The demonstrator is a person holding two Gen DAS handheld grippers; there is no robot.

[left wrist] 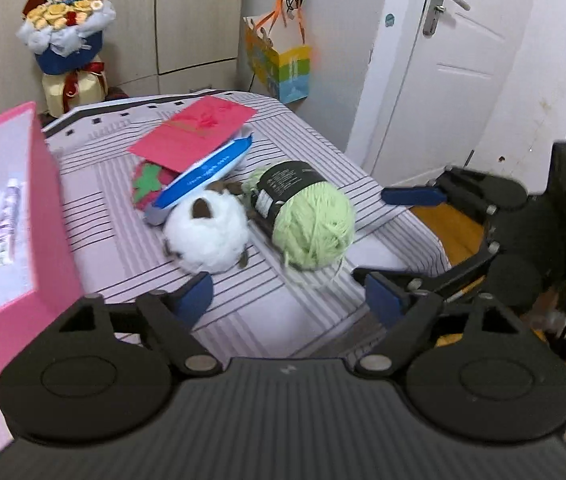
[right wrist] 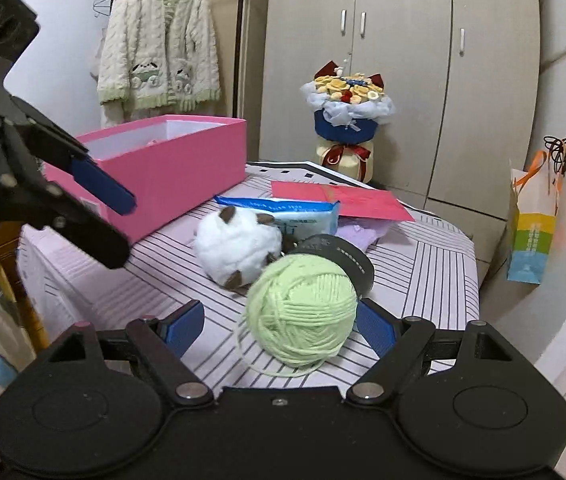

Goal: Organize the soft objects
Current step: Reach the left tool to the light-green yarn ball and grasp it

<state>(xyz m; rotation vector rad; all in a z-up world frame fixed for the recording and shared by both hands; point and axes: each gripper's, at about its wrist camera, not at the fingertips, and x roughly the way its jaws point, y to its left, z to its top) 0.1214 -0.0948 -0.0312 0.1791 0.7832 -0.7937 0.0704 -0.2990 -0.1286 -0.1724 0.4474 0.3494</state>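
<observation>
Yarn ball between right gripper blue pads | jaws spread, gripping nothing

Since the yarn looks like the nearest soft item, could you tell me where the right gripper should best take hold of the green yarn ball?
Probably across the bare, rounded end of the green yarn ball, coming from the table's near edge. That end faces the open right gripper, while the black paper band wraps the far end and the white plush toy crowds one side.
</observation>
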